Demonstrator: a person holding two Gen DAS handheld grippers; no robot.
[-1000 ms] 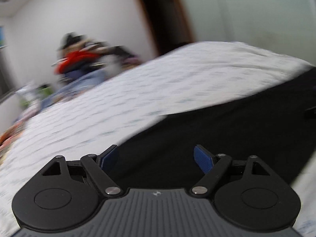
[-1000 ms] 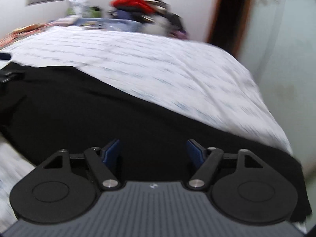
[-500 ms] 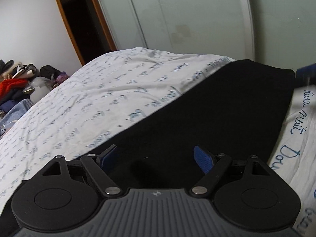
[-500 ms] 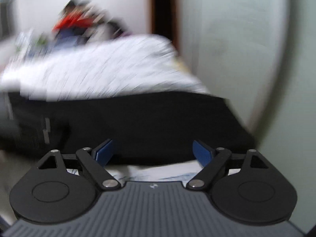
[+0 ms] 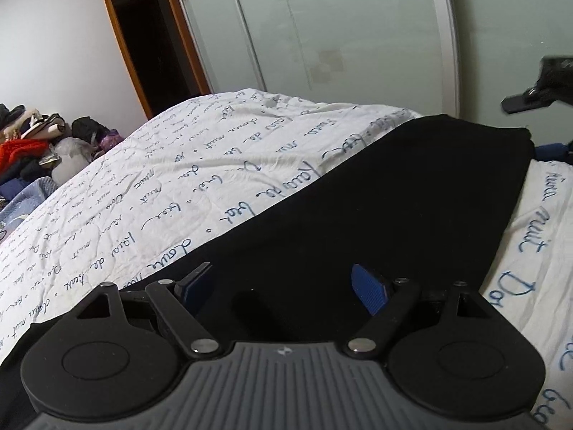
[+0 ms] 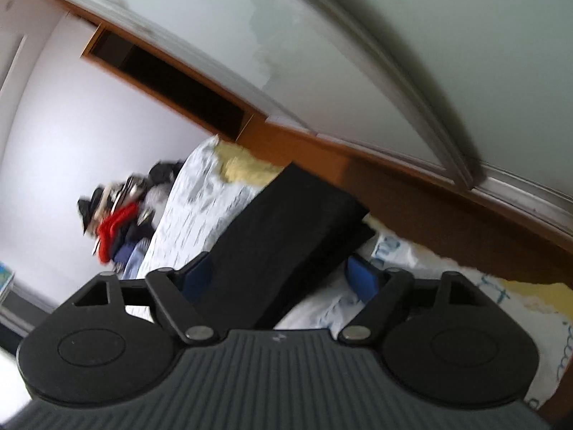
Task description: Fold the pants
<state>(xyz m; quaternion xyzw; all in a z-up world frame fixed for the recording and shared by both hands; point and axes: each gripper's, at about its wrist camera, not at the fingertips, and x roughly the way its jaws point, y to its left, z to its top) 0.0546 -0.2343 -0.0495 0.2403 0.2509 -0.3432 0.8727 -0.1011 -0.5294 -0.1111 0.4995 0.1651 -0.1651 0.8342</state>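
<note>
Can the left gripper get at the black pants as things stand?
Probably yes. The left gripper is open right above the black pants spread on the bed cover, with nothing between them.

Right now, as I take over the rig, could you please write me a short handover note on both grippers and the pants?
Left gripper: open, holding nothing, low over the black pants.
Right gripper: open, holding nothing, tilted, at the far end of the pants.
Pants: lying as one long flat strip across the bed cover, seemingly with the legs already laid together; their far end reaches the bed's edge near the wardrobe door.
Done: pants laid out straight.
Left: no crosswise fold is visible yet; grip the ends and fold the strip over along its length.
</note>
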